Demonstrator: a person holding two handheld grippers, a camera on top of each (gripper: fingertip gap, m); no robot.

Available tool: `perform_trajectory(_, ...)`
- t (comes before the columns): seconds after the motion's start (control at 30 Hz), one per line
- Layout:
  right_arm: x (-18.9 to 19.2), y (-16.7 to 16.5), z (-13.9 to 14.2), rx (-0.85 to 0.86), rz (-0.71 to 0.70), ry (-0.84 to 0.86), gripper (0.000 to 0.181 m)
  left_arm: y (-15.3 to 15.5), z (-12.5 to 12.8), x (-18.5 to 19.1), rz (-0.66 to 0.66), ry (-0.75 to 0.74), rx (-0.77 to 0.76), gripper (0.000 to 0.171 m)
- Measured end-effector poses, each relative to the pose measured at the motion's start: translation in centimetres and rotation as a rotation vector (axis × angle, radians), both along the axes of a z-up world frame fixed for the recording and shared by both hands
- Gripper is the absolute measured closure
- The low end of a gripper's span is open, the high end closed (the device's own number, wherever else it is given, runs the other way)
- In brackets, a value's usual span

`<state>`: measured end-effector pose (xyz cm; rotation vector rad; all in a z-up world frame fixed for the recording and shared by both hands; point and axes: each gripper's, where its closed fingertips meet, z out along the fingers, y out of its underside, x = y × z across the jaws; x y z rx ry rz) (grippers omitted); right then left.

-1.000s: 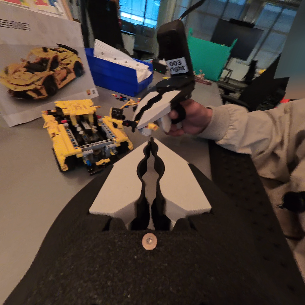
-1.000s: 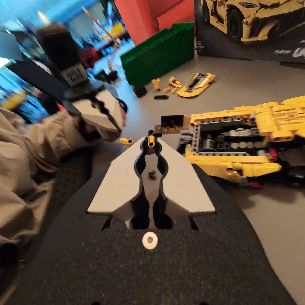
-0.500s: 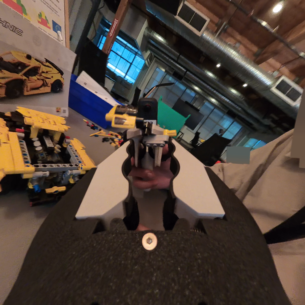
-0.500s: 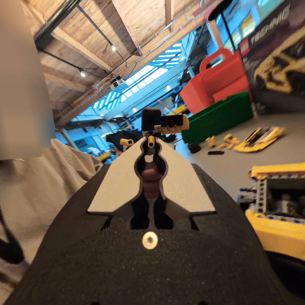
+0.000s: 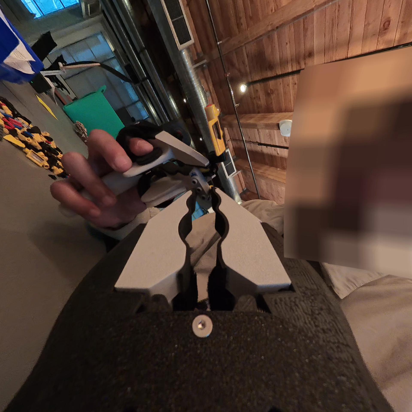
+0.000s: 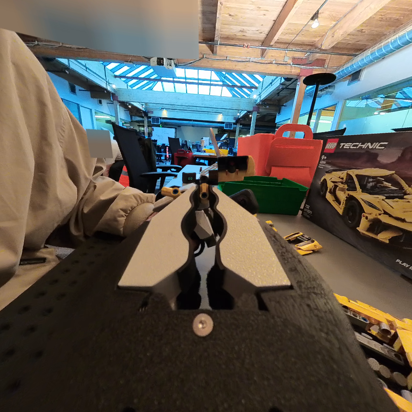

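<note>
My right gripper (image 6: pixel 203 189) is shut on a small yellow connector (image 6: pixel 203 193) of a little brick assembly with a black-and-yellow block (image 6: pixel 234 167) on top. It is held up in the air, off the table. My left gripper (image 5: pixel 203 192) faces it from the other side, its tips closed on the assembly's grey part (image 5: pixel 198 185). In the left wrist view a hand (image 5: pixel 95 185) holds the right gripper (image 5: pixel 200 172), and the yellow block (image 5: pixel 215 131) sticks up above it. The left gripper's fingers (image 6: pixel 201 227) show through the right gripper's gap.
A yellow brick car (image 6: pixel 379 330) lies at the lower right on the grey table (image 6: pixel 334 267). A car box (image 6: pixel 367 189), a green bin (image 6: pixel 263 194), an orange bag (image 6: pixel 289 153) and a yellow panel (image 6: pixel 301 242) stand behind. Loose bricks (image 5: pixel 29 142) lie far left. Left and right tips are no more than a few centimetres apart.
Both grippers rose from the table and tilted upward. My left gripper, shut and empty a second ago, opened around the assembly and then closed on its grey part. The right kept its hold.
</note>
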<state>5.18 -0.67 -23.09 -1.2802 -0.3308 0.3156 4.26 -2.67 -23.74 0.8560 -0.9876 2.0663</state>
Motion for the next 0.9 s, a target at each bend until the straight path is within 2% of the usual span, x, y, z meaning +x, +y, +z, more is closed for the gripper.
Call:
perform_trajectory(0.07, 0.1, 0.0, -0.1, -0.010, 0.001, 0.008, 0.176, 0.0, -0.2, 0.1, 0.033, -0.023, 0.037, 0.160)
perform_trajectory(0.13, 0.5, 0.0, -0.2, -0.024, -0.016, 0.019, 0.172, 0.4, -0.5, 0.7, 0.124, -0.069, 0.102, 0.163)
perform_trajectory(0.2, 1.9, 0.5, -1.0, -0.111, -0.046, 0.109, 0.159, 1.7, -0.6, 1.7, 0.231, -0.091, 0.141, 0.165)
perform_trajectory(0.23, 2.3, 0.6, -1.4, -0.159, -0.030, 0.171, 0.145, 2.5, -0.7, 2.2, 0.284, -0.097, 0.161, 0.165)
perform_trajectory(0.27, 2.6, 0.6, -2.1, -0.235, -0.002, 0.236, 0.137, 3.1, -1.0, 2.6, 0.341, -0.109, 0.204, 0.165)
perform_trajectory(0.37, 2.5, 0.7, -4.1, -0.448, 0.101, 0.454, 0.145, 3.9, -2.0, 3.5, 0.485, -0.165, 0.384, 0.165)
perform_trajectory(0.43, 2.5, 1.2, -4.2, -0.487, 0.181, 0.636, 0.148, 3.7, -2.1, 3.6, 0.556, -0.240, 0.476, 0.165)
perform_trajectory(0.47, 2.4, 1.4, -4.5, -0.508, 0.201, 0.673, 0.153, 3.4, -2.1, 3.7, 0.570, -0.259, 0.500, 0.165)
perform_trajectory(0.53, 2.0, 1.6, -5.0, -0.530, 0.208, 0.643, 0.158, 3.0, -2.1, 3.8, 0.565, -0.260, 0.507, 0.165)
perform_trajectory(0.6, 2.2, 1.5, -4.4, -0.486, 0.179, 0.616, 0.174, 3.0, -2.5, 3.9, 0.565, -0.252, 0.526, 0.165)
perform_trajectory(0.9, 2.4, 1.0, -4.7, -0.504, 0.163, 0.579, 0.176, 3.2, -2.9, 3.8, 0.526, -0.242, 0.553, 0.165)
